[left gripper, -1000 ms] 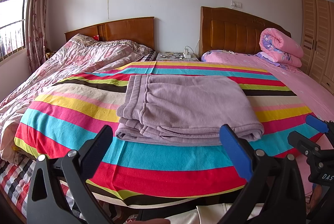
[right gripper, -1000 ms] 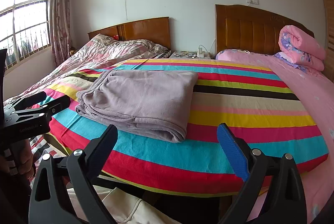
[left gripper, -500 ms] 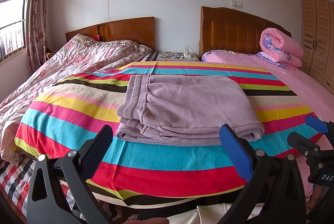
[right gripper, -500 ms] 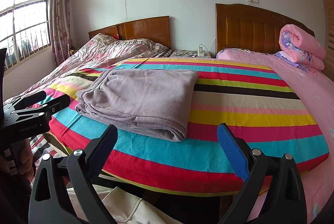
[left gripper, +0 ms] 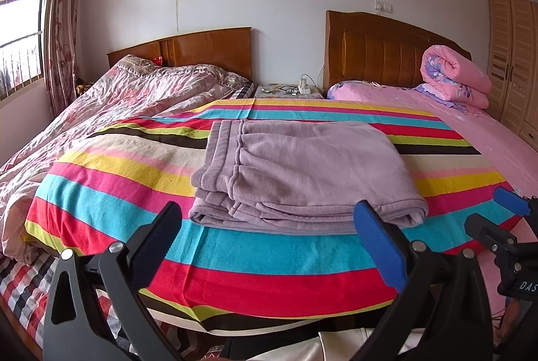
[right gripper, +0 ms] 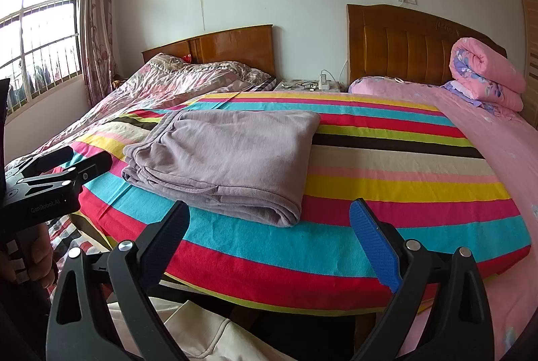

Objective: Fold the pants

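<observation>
My left gripper (left gripper: 269,233) gapes empty, the pants (left gripper: 302,172) lie folded on the striped sheet (left gripper: 134,193), soft, limp, best pinched at the thick near edge, and my right gripper (right gripper: 269,233) gapes empty.

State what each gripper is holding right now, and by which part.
Nothing is held. The left gripper and right gripper are both open and empty, short of the folded purple pants, which lie untouched on the striped blanket.

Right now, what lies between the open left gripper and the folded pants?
Only bare striped sheet lies between left gripper and pants, seen in the left wrist view.
</observation>
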Demonstrator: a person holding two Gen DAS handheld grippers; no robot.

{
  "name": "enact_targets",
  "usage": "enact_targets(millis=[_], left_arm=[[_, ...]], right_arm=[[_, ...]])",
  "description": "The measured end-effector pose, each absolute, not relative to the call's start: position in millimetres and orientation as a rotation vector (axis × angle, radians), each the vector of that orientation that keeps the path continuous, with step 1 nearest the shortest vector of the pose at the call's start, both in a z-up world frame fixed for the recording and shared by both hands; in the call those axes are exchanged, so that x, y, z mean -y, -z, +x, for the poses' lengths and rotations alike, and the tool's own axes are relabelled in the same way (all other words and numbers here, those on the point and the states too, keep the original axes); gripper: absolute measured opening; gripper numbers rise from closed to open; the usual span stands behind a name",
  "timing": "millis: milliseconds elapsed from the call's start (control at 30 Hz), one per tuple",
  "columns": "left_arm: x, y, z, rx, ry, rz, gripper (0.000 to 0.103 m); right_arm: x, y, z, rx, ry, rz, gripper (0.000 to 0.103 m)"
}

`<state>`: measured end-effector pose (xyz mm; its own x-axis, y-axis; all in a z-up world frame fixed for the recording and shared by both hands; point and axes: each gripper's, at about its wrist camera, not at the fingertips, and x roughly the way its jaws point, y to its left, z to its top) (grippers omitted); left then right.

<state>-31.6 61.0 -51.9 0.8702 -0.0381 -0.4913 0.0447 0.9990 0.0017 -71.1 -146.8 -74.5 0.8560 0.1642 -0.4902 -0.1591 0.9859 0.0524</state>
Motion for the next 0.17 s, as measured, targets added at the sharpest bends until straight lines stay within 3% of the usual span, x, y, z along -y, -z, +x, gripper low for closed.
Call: enact_targets(millis=[167], left_arm=[[-61.9, 53.4, -30.5, -0.522, 0.050, 0.011, 0.102]], right_arm=[[147.0, 74.4, -70.9, -0.517, -0.170, 0.011, 0.093]])
